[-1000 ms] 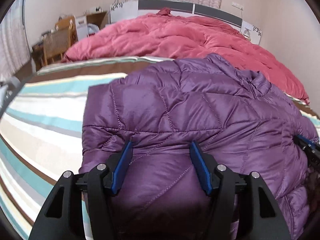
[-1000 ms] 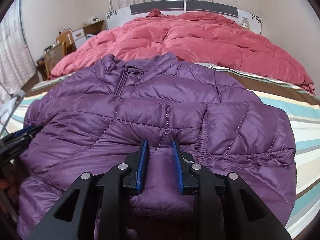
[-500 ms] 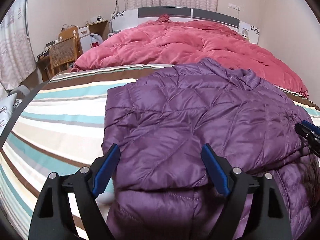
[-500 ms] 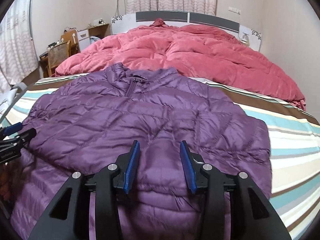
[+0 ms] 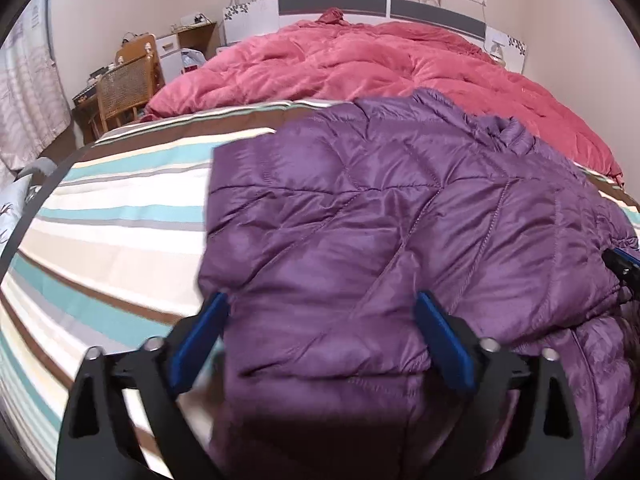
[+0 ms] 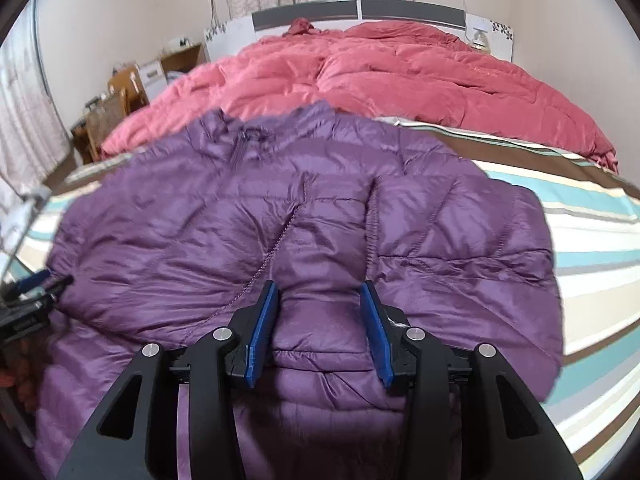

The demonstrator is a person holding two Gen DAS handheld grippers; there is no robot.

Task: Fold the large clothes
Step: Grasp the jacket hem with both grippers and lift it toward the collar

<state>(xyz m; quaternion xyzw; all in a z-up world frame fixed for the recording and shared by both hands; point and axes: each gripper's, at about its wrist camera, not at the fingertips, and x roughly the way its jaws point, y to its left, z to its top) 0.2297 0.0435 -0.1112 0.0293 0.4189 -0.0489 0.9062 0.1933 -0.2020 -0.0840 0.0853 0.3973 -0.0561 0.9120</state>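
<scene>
A purple quilted down jacket (image 5: pixel 400 216) lies front up on the striped bed sheet (image 5: pixel 112 216), collar and zip (image 6: pixel 240 148) at the far end. Both sleeves are folded in over the chest. My left gripper (image 5: pixel 320 304) hovers over the jacket's near left part; its jaws are opening wide and the blue pads (image 5: pixel 444 340) touch no fabric. My right gripper (image 6: pixel 319 288) hangs over the jacket's (image 6: pixel 304 216) near middle, open, with a puffy fold lying between its pads unpressed. Each gripper shows at the other view's edge, the right gripper (image 5: pixel 624 268) and the left gripper (image 6: pixel 32 292).
A bunched pink duvet (image 5: pixel 360 68) covers the far half of the bed up to the grey-and-white headboard (image 5: pixel 380 4). A wooden chair (image 5: pixel 124 84) and a cluttered desk stand at the far left beside a curtain (image 5: pixel 28 92). Bare striped sheet (image 6: pixel 600 256) flanks the jacket.
Both grippers have let go of the jacket folds they pinched, widened their jaws and drawn back toward me. The folded sleeves stay lying on the jacket.
</scene>
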